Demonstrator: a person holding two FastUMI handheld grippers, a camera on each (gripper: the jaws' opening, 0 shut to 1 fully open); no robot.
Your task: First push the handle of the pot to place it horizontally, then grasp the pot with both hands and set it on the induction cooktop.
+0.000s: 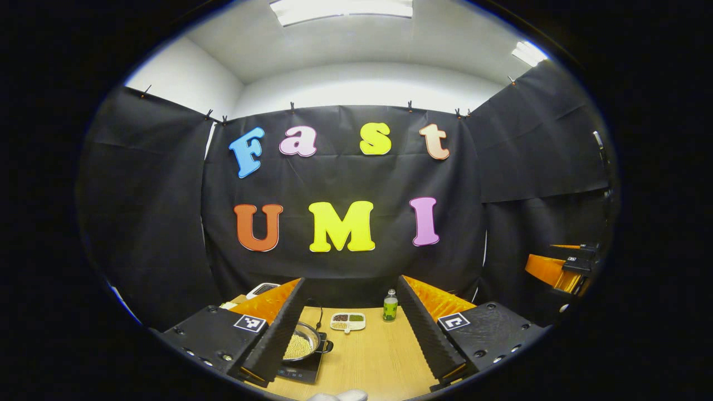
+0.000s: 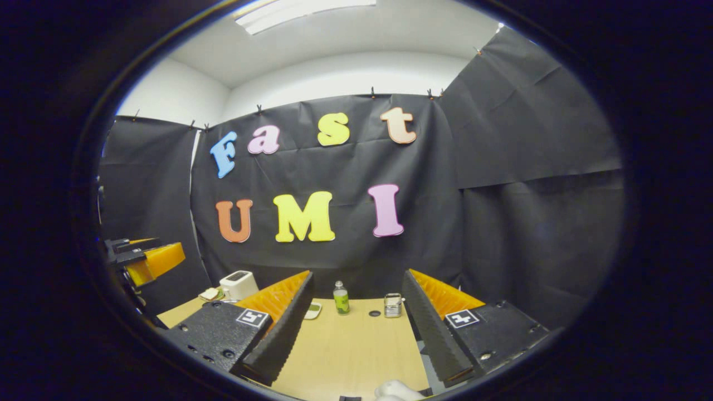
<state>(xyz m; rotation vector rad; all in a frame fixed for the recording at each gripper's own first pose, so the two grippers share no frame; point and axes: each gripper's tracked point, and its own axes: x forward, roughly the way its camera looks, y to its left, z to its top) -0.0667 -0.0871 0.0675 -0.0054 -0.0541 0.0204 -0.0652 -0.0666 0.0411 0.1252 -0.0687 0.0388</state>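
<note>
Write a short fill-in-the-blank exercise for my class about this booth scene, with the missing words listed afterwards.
1. In the left gripper view, the pot sits on the dark ____.
2. Both the left tongs and the right tongs are ____, holding nothing.
3. Behind the pot lies a white divided dish; beside it stands a green ____.
4. In the right gripper view, a white ____ stands at the table's far left.

Missing words: cooktop; open; bottle; toaster

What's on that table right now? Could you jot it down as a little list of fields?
pot: holds pale grains, sits on the induction cooktop
pot handle: points right, roughly level
left gripper: open, holding nothing
right gripper: open, holding nothing
table: wooden
green bottle: upright at the far edge
divided dish: beside the bottle
toaster: far left
</note>
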